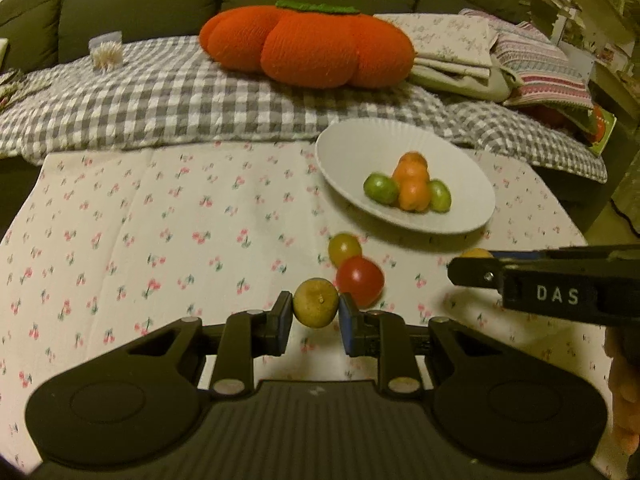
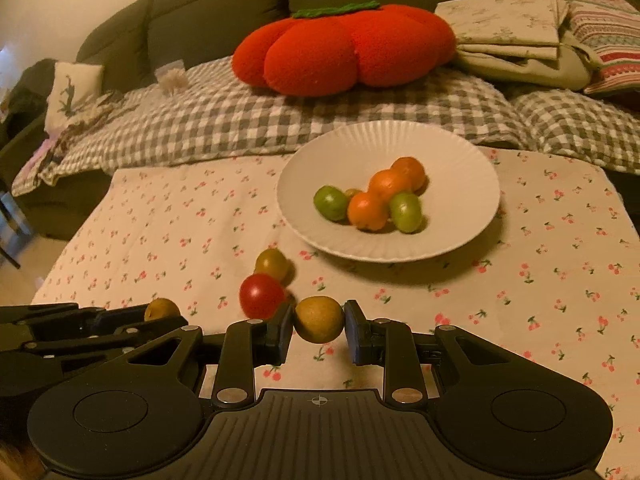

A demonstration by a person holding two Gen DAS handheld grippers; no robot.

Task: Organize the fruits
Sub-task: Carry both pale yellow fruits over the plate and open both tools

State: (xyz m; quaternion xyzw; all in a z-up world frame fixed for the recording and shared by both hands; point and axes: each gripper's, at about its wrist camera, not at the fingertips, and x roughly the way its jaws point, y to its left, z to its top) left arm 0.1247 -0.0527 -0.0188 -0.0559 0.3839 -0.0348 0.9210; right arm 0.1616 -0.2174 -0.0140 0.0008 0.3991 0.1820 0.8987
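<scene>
My left gripper (image 1: pixel 315 309) is shut on a small yellow-brown fruit (image 1: pixel 315 303) just above the cherry-print cloth. My right gripper (image 2: pixel 319 320) is shut on another yellow-brown fruit (image 2: pixel 319 319); it also shows in the left wrist view (image 1: pixel 475 254) behind the right gripper's arm (image 1: pixel 556 290). A red fruit (image 1: pixel 359 281) (image 2: pixel 262 295) and a yellow-green fruit (image 1: pixel 344 247) (image 2: pixel 273 264) lie on the cloth between the grippers. A white plate (image 1: pixel 460 216) (image 2: pixel 460 184) further back holds orange fruits (image 2: pixel 386 194) and green fruits (image 2: pixel 330 202).
The table carries a cherry-print cloth (image 1: pixel 160 220) (image 2: pixel 560 280). Behind it is a sofa with a grey checked blanket (image 1: pixel 180 100), a big orange pumpkin cushion (image 1: pixel 308 42) (image 2: pixel 344 48) and folded linens (image 1: pixel 500 52).
</scene>
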